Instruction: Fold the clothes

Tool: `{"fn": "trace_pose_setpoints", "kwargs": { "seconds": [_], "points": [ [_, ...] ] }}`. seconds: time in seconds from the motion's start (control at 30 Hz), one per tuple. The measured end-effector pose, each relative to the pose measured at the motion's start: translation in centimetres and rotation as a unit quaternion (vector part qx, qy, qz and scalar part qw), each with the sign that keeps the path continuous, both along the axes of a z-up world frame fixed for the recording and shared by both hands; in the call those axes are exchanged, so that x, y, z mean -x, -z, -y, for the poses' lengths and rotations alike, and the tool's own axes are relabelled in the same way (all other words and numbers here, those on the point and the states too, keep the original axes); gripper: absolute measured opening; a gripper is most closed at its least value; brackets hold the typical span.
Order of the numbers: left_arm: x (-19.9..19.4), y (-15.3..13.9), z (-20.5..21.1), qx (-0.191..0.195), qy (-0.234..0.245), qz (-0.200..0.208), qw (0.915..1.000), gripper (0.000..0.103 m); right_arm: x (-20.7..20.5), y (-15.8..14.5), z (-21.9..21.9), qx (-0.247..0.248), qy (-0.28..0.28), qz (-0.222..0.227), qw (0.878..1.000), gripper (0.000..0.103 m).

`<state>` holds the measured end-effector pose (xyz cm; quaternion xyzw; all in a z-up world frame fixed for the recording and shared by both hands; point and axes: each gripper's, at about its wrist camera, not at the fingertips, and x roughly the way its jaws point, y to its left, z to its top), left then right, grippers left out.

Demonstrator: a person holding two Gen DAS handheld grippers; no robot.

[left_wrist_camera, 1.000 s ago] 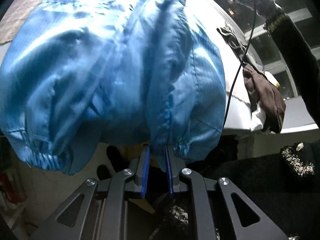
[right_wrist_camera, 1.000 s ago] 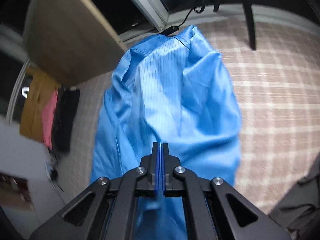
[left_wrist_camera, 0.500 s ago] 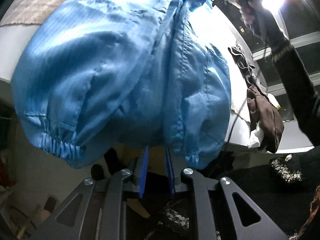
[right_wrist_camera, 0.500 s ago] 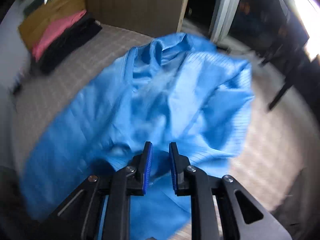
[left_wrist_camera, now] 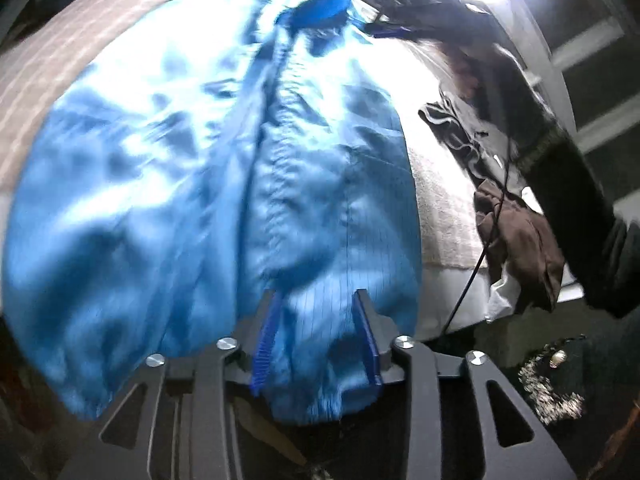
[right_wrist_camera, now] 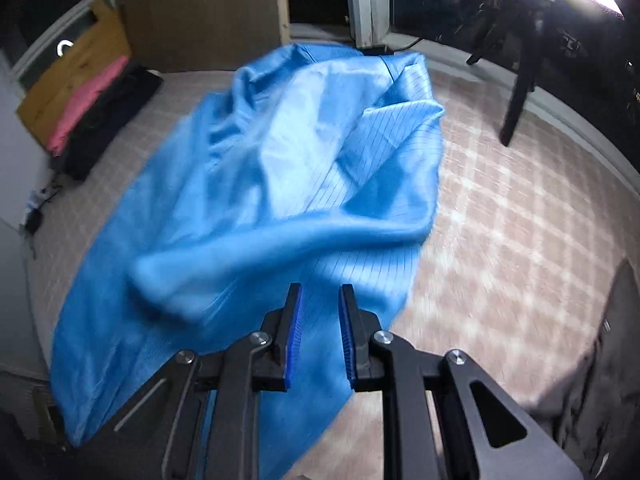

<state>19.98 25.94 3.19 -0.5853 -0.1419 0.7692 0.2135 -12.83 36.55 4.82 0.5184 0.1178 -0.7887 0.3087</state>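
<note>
Blue jacket spread loose on the checked bedcover.
Left gripper is opening over its hem; right gripper stands parted above the cloth, gripping nothing.

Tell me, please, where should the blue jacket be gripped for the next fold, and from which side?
Probably at the gathered elastic hem of the blue jacket, coming from the near edge of the bed. That hem hangs over the edge, so a tool can close on it from both sides. The left tool, its jaws opening, already has this cloth between them.
</note>
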Motion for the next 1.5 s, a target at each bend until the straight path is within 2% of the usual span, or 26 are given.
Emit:
{"fn": "trace_pose_setpoints", "kwargs": {
  "seconds": [0.07,0.13,0.17,0.23,0.3,0.37,0.43,0.53,0.63,0.73,0.8,0.83,0.9,1.0,1.17,1.33,1.4,1.5],
  "points": [
    [0.5,0.7,-0.8,0.004,0.01,0.008,0.9999,0.039,2.5,0.7,1.7,0.018,0.0,0.005,1.0,0.018],
    [0.8,0.7,-1.0,-0.001,0.016,0.009,0.9998,0.043,5.3,1.7,3.9,0.031,-0.005,0.044,0.999,0.018],
    [0.9,0.6,-1.1,0.001,0.019,0.013,0.9997,0.043,6.2,2.0,4.5,0.022,-0.008,0.057,0.998,0.018],
    [1.0,0.6,-1.0,0.003,0.022,0.021,0.9995,0.043,7.1,0.3,3.8,0.03,0.006,0.031,0.999,0.018],
    [1.0,0.5,-0.7,0.002,0.022,0.028,0.9994,0.043,6.9,-2.1,1.1,0.07,0.029,-0.004,0.997,0.018],
    [1.0,0.2,-0.2,-0.001,0.02,0.032,0.9993,0.043,5.6,-3.7,-1.8,0.091,0.049,-0.012,0.995,0.018],
    [1.1,-0.2,0.4,-0.008,0.013,0.035,0.9993,0.043,2.7,-4.3,-2.8,0.113,0.016,-0.008,0.993,0.018],
    [1.3,-1.0,1.6,-0.02,-0.001,0.04,0.999,0.043,-1.9,-3.1,-0.5,0.095,-0.06,-0.007,0.994,0.018],
    [1.3,-1.7,2.8,-0.009,-0.011,0.035,0.9993,0.044,-4.9,-1.0,3.9,0.087,-0.116,0.006,0.989,0.018],
    [1.1,-2.4,4.1,0.004,-0.022,0.029,0.9993,0.044,-5.0,1.7,7.6,0.034,-0.1,-0.007,0.994,0.02],
    [0.5,-3.1,5.7,0.005,-0.036,0.023,0.999,0.044,-4.0,3.9,8.7,-0.016,-0.061,0.02,0.998,0.021],
    [0.0,-3.5,6.7,0.003,-0.044,0.02,0.9988,0.044,-4.2,3.4,8.6,-0.007,-0.058,0.008,0.998,0.021],
    [-0.6,-4.0,8.8,0.008,-0.057,0.014,0.9982,0.047,-4.4,2.6,8.0,-0.019,-0.051,0.015,0.998,0.021],
    [-1.5,-4.5,12.4,0.022,-0.073,0.007,0.9971,0.047,-5.6,-0.5,4.5,0.024,-0.021,0.013,0.999,0.022],
    [-1.7,-3.4,17.2,0.038,-0.051,0.011,0.9979,0.047,-12.5,-5.9,-4.6,0.093,0.049,-0.019,0.994,0.031],
    [-1.9,-1.5,19.1,0.037,0.01,0.018,0.9991,0.047,-25.1,-5.5,-11.4,0.128,0.149,-0.021,0.98,0.031],
    [-1.8,-1.1,18.6,0.02,0.044,0.015,0.9987,0.047,-29.7,-4.0,-11.9,0.137,0.175,-0.007,0.975,0.031],
    [-1.3,-1.0,16.5,0.005,0.104,-0.002,0.9946,0.047,-35.2,-1.7,-10.1,0.131,0.184,0.007,0.974,0.031]
  ]
}}
